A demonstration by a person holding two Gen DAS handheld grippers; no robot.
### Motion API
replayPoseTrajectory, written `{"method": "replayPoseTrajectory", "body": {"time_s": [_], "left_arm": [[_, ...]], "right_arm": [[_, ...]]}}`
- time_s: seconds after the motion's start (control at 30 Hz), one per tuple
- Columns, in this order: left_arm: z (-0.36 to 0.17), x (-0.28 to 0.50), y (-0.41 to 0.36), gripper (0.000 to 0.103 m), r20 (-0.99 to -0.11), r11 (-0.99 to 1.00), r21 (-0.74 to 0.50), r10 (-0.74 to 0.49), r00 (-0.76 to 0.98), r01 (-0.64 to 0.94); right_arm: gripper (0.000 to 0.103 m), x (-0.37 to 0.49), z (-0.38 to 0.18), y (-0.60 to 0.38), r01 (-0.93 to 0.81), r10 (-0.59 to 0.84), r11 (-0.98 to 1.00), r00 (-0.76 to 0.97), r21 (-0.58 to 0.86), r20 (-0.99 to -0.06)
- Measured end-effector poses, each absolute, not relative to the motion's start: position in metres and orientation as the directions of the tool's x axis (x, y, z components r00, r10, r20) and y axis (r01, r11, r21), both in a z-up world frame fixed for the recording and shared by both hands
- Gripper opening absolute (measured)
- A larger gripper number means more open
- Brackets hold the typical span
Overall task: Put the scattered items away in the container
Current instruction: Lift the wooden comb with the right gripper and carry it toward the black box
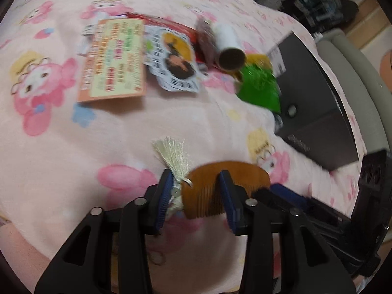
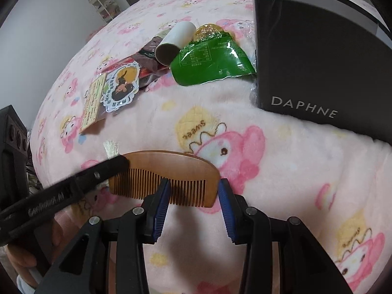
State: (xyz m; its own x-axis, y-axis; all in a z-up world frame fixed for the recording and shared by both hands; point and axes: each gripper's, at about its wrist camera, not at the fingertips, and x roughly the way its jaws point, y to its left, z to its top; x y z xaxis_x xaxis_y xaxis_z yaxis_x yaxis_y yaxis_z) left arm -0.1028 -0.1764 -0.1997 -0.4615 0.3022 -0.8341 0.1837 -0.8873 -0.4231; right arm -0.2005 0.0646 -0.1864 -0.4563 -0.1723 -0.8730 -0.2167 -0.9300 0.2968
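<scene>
So both grippers are bunched around the wooden comb [image 2: 164, 176] right now, which lies on the pink cartoon blanket [image 2: 281, 152] at about 6 o'clock in both views.

Starting from the left: the left gripper [image 1: 196, 196] has its blue pads either side of the tassel end of the comb [image 1: 220, 183]. The jaws are partly open and look close to the wood, but that view is smeared, so I can't tell if they actually pinch it. The cream tassel [image 1: 172, 156] pokes out past it toward 12.

Moving right, the right gripper [image 2: 194, 204] sits at the comb's other end, teeth side, jaws partly open. The right pad looks to be just at the comb's end; the left pad crosses in front of the teeth. Can't call it a firm grip either.

Further right, the dark box with DAPHNE on it [image 2: 318, 61] is up at 2 o'clock. I'd guess that's the container.

Rest of the clutter sits around 11–12: orange card [image 2: 91, 103], sticker [image 2: 122, 85], paper roll [image 2: 175, 42], green packet [image 2: 208, 61].

My read: comb pickup is the step in hand, nothing looks boxed yet. Next move needs one gripper to clamp the spine properly, lift, and carry it toward 2 o'clock over the box opening.
</scene>
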Motion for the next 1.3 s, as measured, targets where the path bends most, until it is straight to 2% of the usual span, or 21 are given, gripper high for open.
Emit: {"method": "replayPoseTrajectory", "body": {"time_s": [0.07,0.13,0.17,0.27,0.33,0.47,0.63,0.83,0.97,1.07,1.3], "left_arm": [[-0.196,-0.101,-0.172,0.038,-0.827,-0.891,-0.425,0.310,-0.469,0.159],[-0.193,-0.099,-0.170,0.032,-0.806,-0.872,-0.469,0.357,-0.472,0.140],[-0.191,-0.096,-0.167,0.031,-0.797,-0.866,-0.483,0.375,-0.473,0.128],[-0.183,-0.092,-0.149,0.030,-0.814,-0.905,-0.418,0.333,-0.476,0.081],[-0.186,-0.094,-0.147,0.030,-0.837,-0.921,-0.376,0.289,-0.464,0.105],[-0.187,-0.090,-0.165,0.030,-0.833,-0.902,-0.388,0.256,-0.491,0.189],[-0.190,-0.093,-0.166,0.031,-0.833,-0.901,-0.389,0.254,-0.492,0.194],[-0.202,-0.092,-0.160,0.038,-0.847,-0.888,-0.419,0.307,-0.434,0.191],[-0.202,-0.089,-0.162,0.035,-0.842,-0.877,-0.436,0.320,-0.435,0.200],[-0.198,-0.090,-0.160,0.034,-0.836,-0.885,-0.426,0.305,-0.455,0.189],[-0.178,-0.082,-0.154,0.034,-0.788,-0.878,-0.456,0.323,-0.524,0.143]], "right_arm": [[0.035,-0.199,-0.182,0.065,-0.207,-0.183,-0.928,-0.470,0.309,-0.864],[0.025,-0.198,-0.175,0.064,-0.182,-0.214,-0.923,-0.489,0.338,-0.846],[0.024,-0.197,-0.169,0.063,-0.160,-0.248,-0.915,-0.501,0.370,-0.829],[0.024,-0.194,-0.151,0.055,-0.108,-0.247,-0.929,-0.532,0.355,-0.810],[0.024,-0.192,-0.148,0.052,-0.099,-0.222,-0.941,-0.540,0.323,-0.812],[0.024,-0.182,-0.160,0.070,-0.166,-0.229,-0.918,-0.516,0.359,-0.825],[0.026,-0.178,-0.178,0.093,-0.235,-0.202,-0.909,-0.471,0.343,-0.859],[0.038,-0.189,-0.191,0.104,-0.240,-0.250,-0.884,-0.483,0.401,-0.839],[0.038,-0.195,-0.191,0.091,-0.163,-0.259,-0.912,-0.484,0.377,-0.836],[0.031,-0.193,-0.186,0.089,-0.163,-0.249,-0.913,-0.500,0.373,-0.829],[0.030,-0.183,-0.157,0.092,-0.152,-0.236,-0.915,-0.551,0.374,-0.801]]}}
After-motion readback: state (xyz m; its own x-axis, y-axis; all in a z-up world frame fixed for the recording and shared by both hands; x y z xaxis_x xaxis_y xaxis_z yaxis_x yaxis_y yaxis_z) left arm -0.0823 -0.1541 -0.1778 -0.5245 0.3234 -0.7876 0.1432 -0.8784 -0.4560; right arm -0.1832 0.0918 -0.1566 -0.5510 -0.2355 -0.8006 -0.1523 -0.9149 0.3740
